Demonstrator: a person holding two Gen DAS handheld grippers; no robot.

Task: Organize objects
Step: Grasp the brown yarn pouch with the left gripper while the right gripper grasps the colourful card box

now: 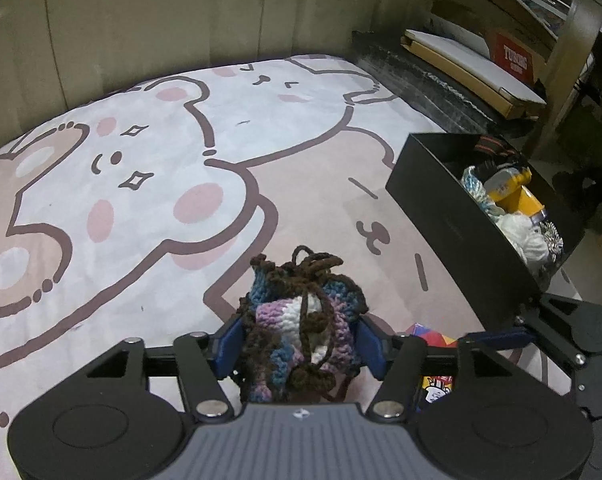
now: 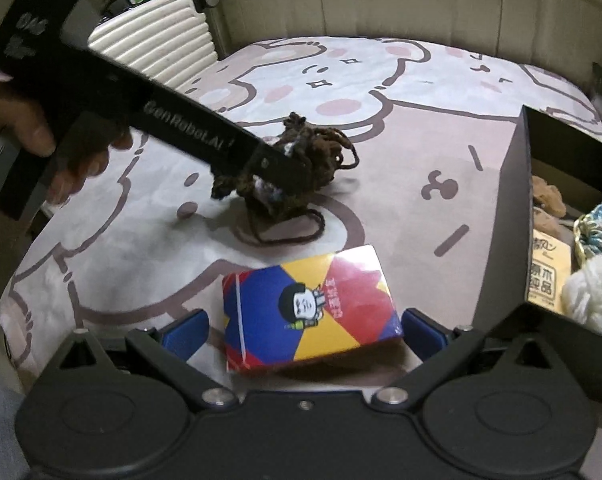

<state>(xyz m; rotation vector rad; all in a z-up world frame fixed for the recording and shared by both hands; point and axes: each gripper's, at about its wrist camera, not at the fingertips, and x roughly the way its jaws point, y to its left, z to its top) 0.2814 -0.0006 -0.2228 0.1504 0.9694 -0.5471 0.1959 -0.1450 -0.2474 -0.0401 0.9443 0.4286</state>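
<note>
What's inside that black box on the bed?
The black box holds a yellow bottle-like item, white yarn, blue-white cord, a brown fuzzy lump and a tan printed packet. Whatever lies beneath them, and the box's floor, is covered.

One crocheted pouch (image 1: 301, 320), one colourful card box (image 2: 309, 314), one black bin (image 1: 461, 216), one yellow bottle (image 1: 513, 196).

Bed sheet (image 1: 149, 168) with cartoon bear print, pink and white, covers bed. Pale panelled wardrobe doors (image 1: 181, 12) behind it. Flat cardboard carton (image 1: 473, 68) and red printed box (image 1: 515, 60) at far right on dark ledge. Ribbed white panel (image 2: 157, 28) beyond bed's far left corner.
</note>
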